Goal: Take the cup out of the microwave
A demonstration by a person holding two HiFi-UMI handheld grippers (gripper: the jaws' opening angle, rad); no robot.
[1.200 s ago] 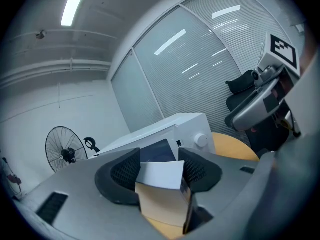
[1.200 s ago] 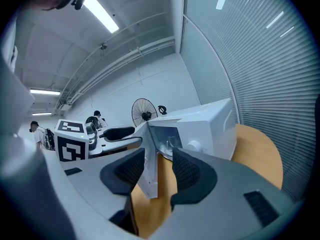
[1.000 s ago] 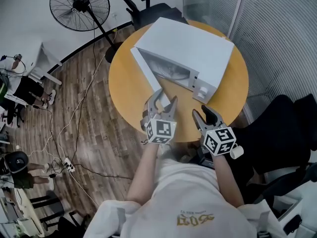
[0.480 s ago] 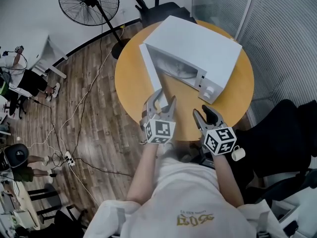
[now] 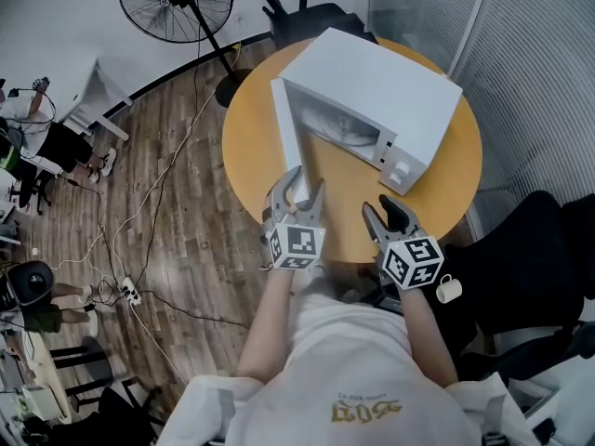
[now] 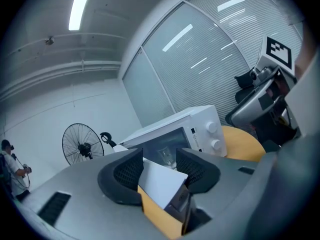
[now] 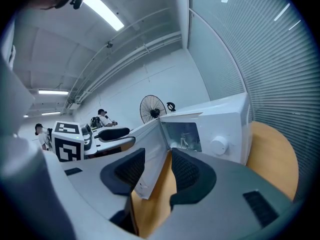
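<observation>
A white microwave (image 5: 381, 82) stands on the round wooden table (image 5: 251, 147) with its door (image 5: 286, 128) swung open toward me. Inside the cavity a clear glass cup (image 6: 166, 156) stands upright; the right gripper view shows this cup (image 7: 186, 140) too. My left gripper (image 5: 299, 189) is at the door's free end. Its jaws are closing with the door edge (image 6: 162, 181) between them, and the pads do not clearly press on it. My right gripper (image 5: 390, 214) hovers open and empty over the table's near edge, right of the door.
A black chair (image 5: 530, 249) stands at the right, with a small white mug (image 5: 448, 289) beside my right gripper's cube. A floor fan (image 5: 175, 3) and another chair (image 5: 311, 12) stand behind the table. Cables (image 5: 139, 249) trail over the wooden floor at left, where people sit.
My left gripper's jaws have narrowed around the door's end. The right gripper has kept its place and opening. The head view has shifted a little.
</observation>
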